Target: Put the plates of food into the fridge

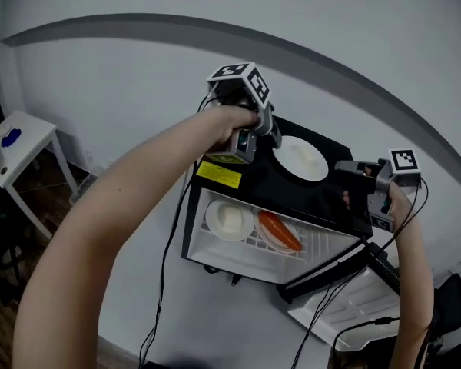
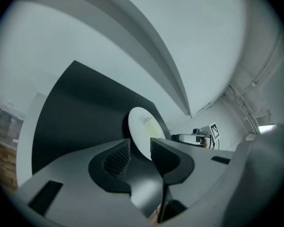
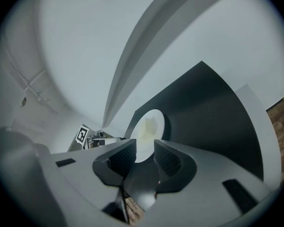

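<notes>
So, the left hand-held gripper (image 2: pixel 141 143) has its jaws spread with nothing pinched, and the near rim of the white plate (image 2: pixel 143 126) is lined up just past the tips. The right hand-held gripper (image 3: pixel 145 148) is also spread and empty, aimed at the same plate from the other side. That plate has something pale on it and sits on the black top of the little fridge (image 1: pixel 311 197), so it's not inside yet. Down below, the door (image 1: pixel 346 298) hangs open and the wire shelf already carries a white dish (image 1: pixel 229 217) and a plate with orange food (image 1: pixel 278 231), so this looks like the last one to go. For a clean pickup, each gripper probably wants to slide in low, one jaw under the rim and one over. Then bite opposite edges and lift level so the food doesn't slide. Room on the shelf looks tight beside the other two, so lining up with the bare bit of rack first seems smart.
</notes>
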A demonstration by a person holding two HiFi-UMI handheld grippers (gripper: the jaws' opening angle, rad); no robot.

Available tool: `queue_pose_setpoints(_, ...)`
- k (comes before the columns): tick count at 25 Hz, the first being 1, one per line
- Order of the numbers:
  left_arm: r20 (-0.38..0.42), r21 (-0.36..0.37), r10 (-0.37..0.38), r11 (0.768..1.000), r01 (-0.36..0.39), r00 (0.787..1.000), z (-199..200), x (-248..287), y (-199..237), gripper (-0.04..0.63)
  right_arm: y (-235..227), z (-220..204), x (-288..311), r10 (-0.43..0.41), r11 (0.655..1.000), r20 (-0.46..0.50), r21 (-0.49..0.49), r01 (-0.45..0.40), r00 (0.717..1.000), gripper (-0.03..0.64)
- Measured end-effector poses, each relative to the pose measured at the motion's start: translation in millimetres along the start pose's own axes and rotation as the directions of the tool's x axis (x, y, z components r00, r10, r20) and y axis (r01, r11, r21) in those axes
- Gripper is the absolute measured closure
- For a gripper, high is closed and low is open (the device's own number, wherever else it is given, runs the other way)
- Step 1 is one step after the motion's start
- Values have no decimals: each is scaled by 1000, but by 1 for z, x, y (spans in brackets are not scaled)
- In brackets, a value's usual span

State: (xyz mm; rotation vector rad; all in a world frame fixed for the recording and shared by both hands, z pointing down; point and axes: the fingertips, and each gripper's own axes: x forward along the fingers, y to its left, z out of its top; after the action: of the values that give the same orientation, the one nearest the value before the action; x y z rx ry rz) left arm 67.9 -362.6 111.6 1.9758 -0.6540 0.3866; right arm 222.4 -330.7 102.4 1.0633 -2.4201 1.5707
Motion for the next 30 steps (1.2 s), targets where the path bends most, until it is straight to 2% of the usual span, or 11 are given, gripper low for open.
queue_pose_setpoints(2, -40, -83, 9, 996, -13, 999, 7, 9, 4, 480, -6, 7, 7, -4, 1000, -39, -1, 4, 999, 511)
queue_pose_setpoints(4, -82, -133, 2, 991, -13, 997, 12, 16, 7, 480, -13, 11, 12, -20, 1000, -80, -7, 19, 997, 511)
queue_pose_setpoints(9, -171, -118, -30, 993, 10, 985, 8, 33, -5, 480, -25, 13, 13, -76, 997, -157, -41, 70, 985, 511)
queue_pose_setpoints(13, -184, -118, -27, 993, 5, 983, 9, 33, -6, 480, -24, 16, 20, -97, 994, -192, -62, 87, 977, 511)
queue_pose_setpoints(17, -168, -114, -11, 993, -9, 986, 9, 35, -5, 480, -25, 17, 21, -75, 997, -198, -51, 66, 977, 511)
queue_pose_setpoints(20, -140, -152, -22, 988, 0, 990, 10, 34, -5, 481, -24, 18, 19, -58, 998, -171, -37, 52, 983, 517)
queue_pose_setpoints(22, -97, -205, -68, 978, 47, 993, 15, 30, -5, 482, -23, 19, 18, -20, 1000, -153, -12, 18, 988, 566)
queue_pose_setpoints(24, -40, -263, -132, 958, 117, 990, 20, 26, -3, 490, -18, 17, 18, 62, 998, -136, 39, -57, 989, 575)
queue_pose_setpoints(26, 11, -303, -189, 935, 184, 982, 23, 20, 0, 537, -13, 16, 18, 134, 988, -117, 90, -124, 984, 577)
queue_pose_setpoints(28, 41, -316, -230, 920, 231, 972, 24, 15, 0, 551, -11, 15, 18, 154, 984, -109, 102, -143, 982, 585)
queue_pose_setpoints(30, 34, -301, -241, 923, 240, 970, 21, 13, -2, 561, -11, 14, 19, 137, 988, -114, 88, -128, 984, 589)
